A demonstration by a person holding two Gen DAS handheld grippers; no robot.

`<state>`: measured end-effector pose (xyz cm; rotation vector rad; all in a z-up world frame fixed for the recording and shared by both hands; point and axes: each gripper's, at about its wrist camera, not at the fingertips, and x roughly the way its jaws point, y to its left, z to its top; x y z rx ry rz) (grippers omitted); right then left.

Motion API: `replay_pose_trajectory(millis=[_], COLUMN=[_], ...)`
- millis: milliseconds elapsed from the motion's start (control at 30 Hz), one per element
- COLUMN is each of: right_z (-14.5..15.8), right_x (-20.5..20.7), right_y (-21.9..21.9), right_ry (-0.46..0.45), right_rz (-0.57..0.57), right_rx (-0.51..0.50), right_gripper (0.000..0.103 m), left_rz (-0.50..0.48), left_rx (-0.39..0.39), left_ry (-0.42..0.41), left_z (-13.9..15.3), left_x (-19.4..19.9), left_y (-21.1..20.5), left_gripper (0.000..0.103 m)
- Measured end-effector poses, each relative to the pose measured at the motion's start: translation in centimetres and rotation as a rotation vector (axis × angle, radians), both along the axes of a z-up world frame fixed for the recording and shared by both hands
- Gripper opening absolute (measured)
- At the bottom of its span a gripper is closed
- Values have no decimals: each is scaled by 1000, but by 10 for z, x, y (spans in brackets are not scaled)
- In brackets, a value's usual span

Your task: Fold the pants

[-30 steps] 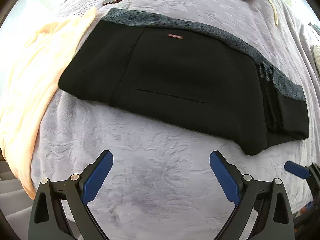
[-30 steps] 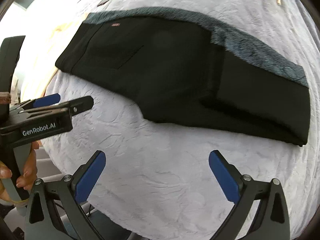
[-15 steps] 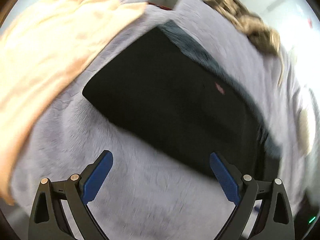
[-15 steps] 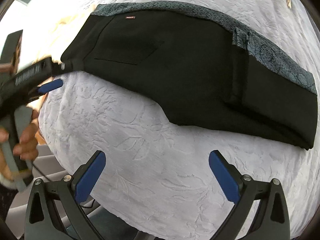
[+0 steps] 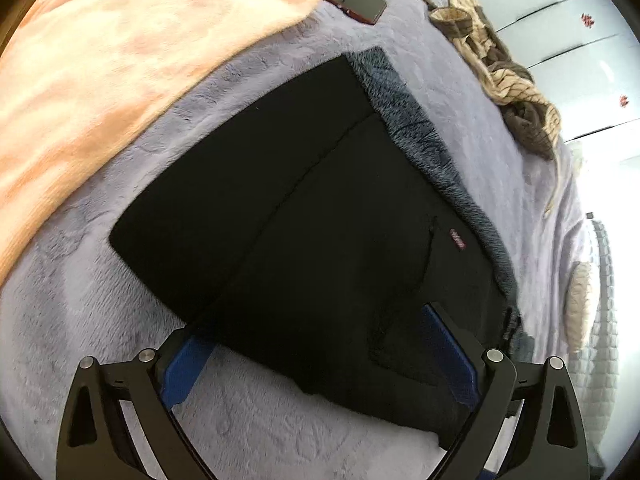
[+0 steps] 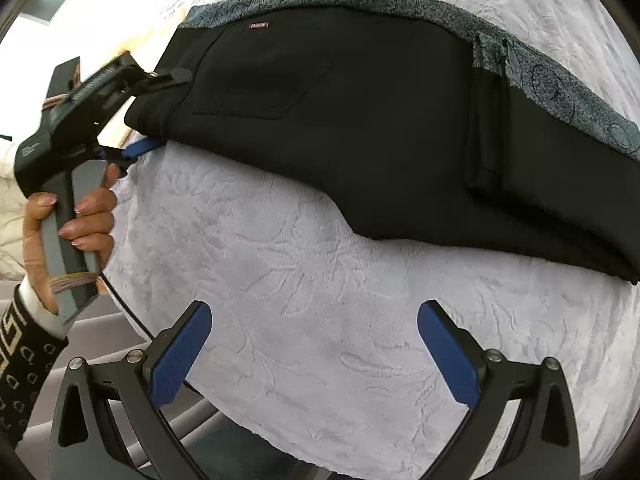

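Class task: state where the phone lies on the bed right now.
In the left wrist view the phone lies at top centre on the bedspread, beside the peach blanket, beyond the black pants.

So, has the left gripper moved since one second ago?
Yes. The left gripper has gone forward, from clear of the pants to their left end; one finger sits over that edge, one below it.

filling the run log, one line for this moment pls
left gripper: open, straddling pants edge | right gripper: open, above bedspread
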<state>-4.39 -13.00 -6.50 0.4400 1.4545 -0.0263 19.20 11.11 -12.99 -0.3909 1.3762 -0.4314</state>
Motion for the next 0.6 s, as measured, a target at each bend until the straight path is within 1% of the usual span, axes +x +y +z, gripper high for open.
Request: replay_pose_trajectory(millis=[33,133,233,267,367,433,500,600], right_z=[2,16,38,46,67,81,92,102], right_x=[3,13,33,42,72,98,123,164], right_y=[-1,-6,-14,-17,-25,-28,-26,-22], right_ry=[-6,-37,-83,-96,-112,-112,-111,-77], right_rz=[-1,-6,-9,-7,15,48,78,116], right_rx=[0,8,23,24,22,9,3,9], right_gripper=[103,103,103,103,103,103,103,103], left_rz=[-3,-7,-16,-23,-62,-83,-107,-144], left_rx=[16,70,139,177,310,389,449,526], left_ry=[-1,-17,-72,-109,-225,-299,-365,-443], left_z=[-2,-1,7,11,21,27,32,37], left_x=[6,4,-2,-6,-19,-28,-36,-47], left_y=[-9,-17,-25,-29,-42,-49,-55,-67], left_gripper=[98,98,96,94,79,64,58,54])
